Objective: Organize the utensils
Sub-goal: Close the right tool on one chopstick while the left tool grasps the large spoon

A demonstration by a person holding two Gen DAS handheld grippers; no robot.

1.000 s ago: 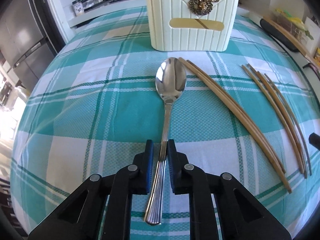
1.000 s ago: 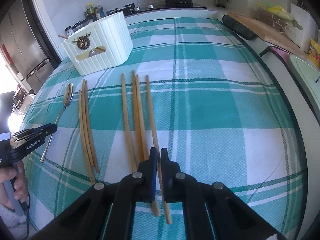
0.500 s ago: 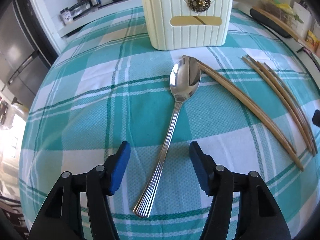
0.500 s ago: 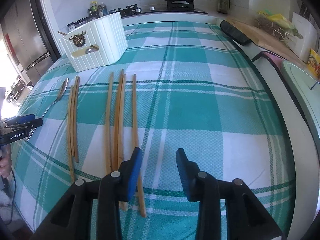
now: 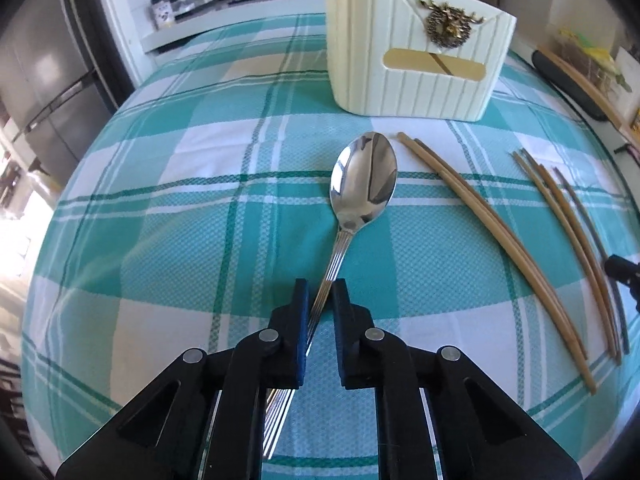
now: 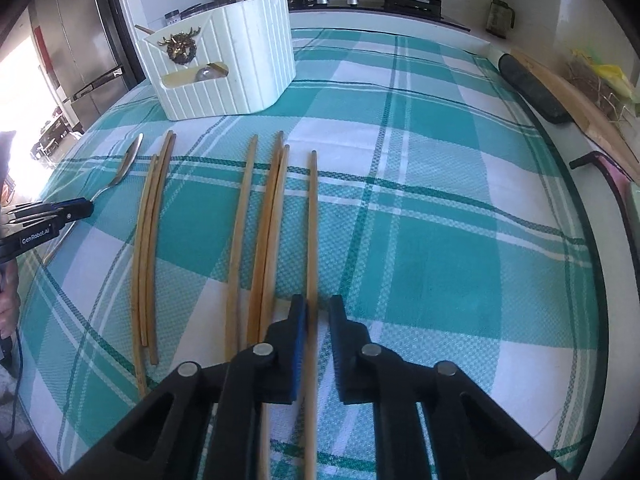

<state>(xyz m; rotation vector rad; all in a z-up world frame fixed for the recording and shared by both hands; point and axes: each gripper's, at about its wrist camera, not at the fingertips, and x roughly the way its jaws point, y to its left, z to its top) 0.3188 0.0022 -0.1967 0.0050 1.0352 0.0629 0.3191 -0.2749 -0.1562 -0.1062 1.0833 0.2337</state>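
While the spoon (image 5: 362,188) lies before the white holder (image 5: 412,48), left gripper (image 5: 320,300) fingers narrowly straddle its handle; right gripper (image 6: 318,316) fingers straddle one chopstick (image 6: 313,232), slightly parted.

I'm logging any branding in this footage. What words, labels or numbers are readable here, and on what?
"GenRobot.AI": white lettering on the side of the left hand-held gripper, seen in the right wrist view.
Labels on the bottles and jars on the back counter: too small and blurred to read.
The white utensil holder bears only a gold deer-head emblem, no text.
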